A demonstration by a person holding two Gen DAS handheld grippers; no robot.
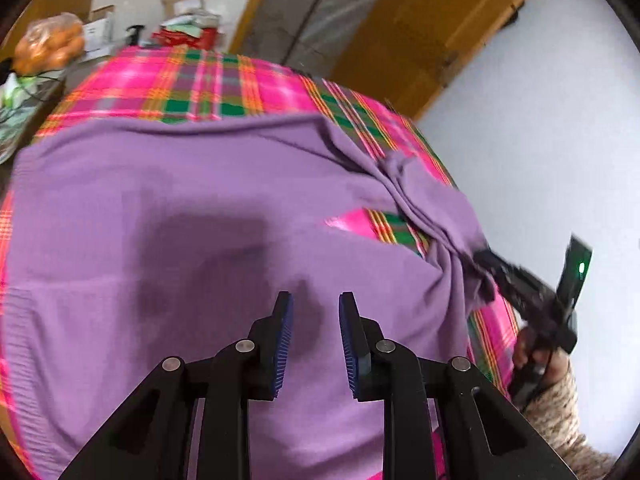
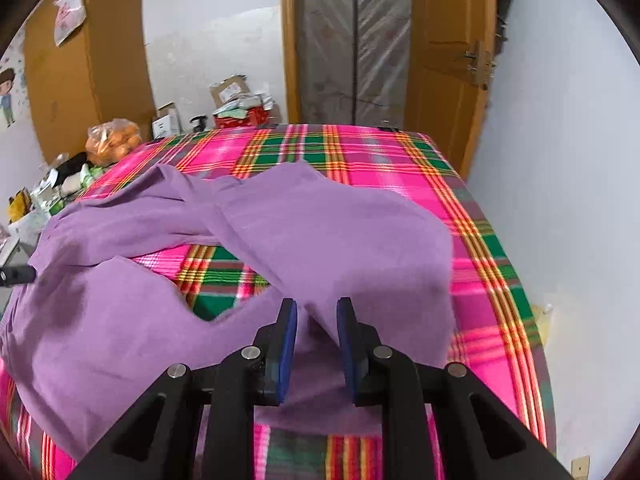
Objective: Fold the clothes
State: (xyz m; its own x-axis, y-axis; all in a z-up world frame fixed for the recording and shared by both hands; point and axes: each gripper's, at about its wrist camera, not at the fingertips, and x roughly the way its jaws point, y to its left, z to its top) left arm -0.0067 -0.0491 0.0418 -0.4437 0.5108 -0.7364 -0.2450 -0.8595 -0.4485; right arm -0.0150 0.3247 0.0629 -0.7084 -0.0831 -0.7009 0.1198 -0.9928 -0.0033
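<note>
While purple shirt (image 2: 248, 248) drapes the plaid bed (image 2: 360, 152) | right gripper (image 2: 317, 322) pinches its edge; left gripper (image 1: 316, 320) gapes empty | lift evenly, keep cloth taut.

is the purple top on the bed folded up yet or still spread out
Mostly spread out. The purple top lies loosely across the plaid blanket, with one sleeve drawn sideways and blanket showing through a gap; no neat fold yet.

Plaid-covered bed (image 2: 400, 160); purple garment (image 2: 320, 232) spread on top.
</note>
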